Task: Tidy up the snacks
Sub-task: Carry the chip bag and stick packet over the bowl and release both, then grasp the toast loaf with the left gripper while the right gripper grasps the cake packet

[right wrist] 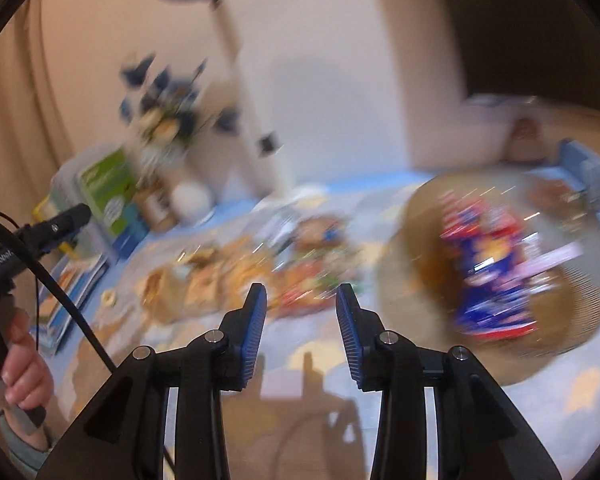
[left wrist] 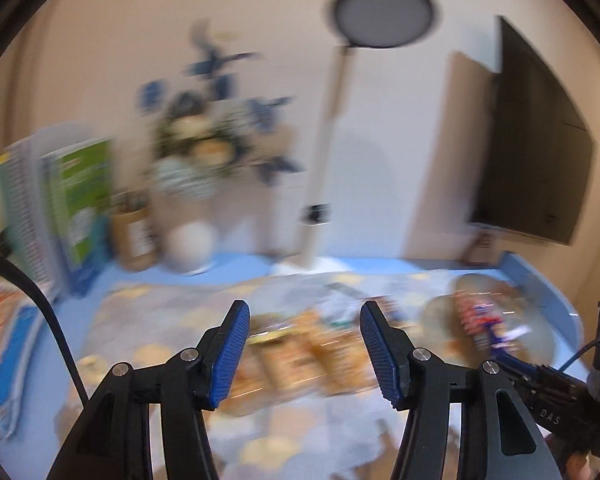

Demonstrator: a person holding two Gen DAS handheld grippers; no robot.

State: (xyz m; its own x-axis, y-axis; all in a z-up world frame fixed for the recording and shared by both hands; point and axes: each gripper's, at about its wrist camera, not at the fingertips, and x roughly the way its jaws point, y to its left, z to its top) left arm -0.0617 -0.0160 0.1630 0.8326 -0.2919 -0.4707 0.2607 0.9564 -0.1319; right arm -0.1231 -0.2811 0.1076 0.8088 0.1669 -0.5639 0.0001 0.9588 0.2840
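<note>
A pale wall backs your counter (left wrist: pixel 236 264), which is light blue with a raised edge and mostly covered by a patterned cloth (left wrist: pixel 160 312); both views are smeared by motion, so small details are lost. Along the wall stand a vase of blue and white flowers (left wrist: pixel 204 136), a round white object (left wrist: pixel 190 246) at its foot, a brown jar (left wrist: pixel 134 240) just beside that, and upright books with a green cover (left wrist: pixel 84 196) to the left. A tall lamp with a round dark head (left wrist: pixel 382 10) rises behind the cloth, and a dark screen (left wrist: pixel 536 148) hangs on the right. Your left gripper (left wrist: pixel 304 354) is spread, with nothing between its blue pads (left wrist: pixel 230 354), and it hangs over a cluster of tan snack packets (left wrist: pixel 300 360) lying in the middle of the cloth. Your right gripper (right wrist: pixel 302 330) is also parted, more narrowly, with nothing between its pads (right wrist: pixel 254 334); beyond them lie the same packets and some red and green ones (right wrist: pixel 312 280). To the right sits a round woven basket (right wrist: pixel 400 280), holding blue, red and pink snack bags (right wrist: pixel 496 276); its rim is near the right gripper. In the right wrist view your left hand (right wrist: pixel 22 364) grips the other tool's handle at the left edge.
</note>
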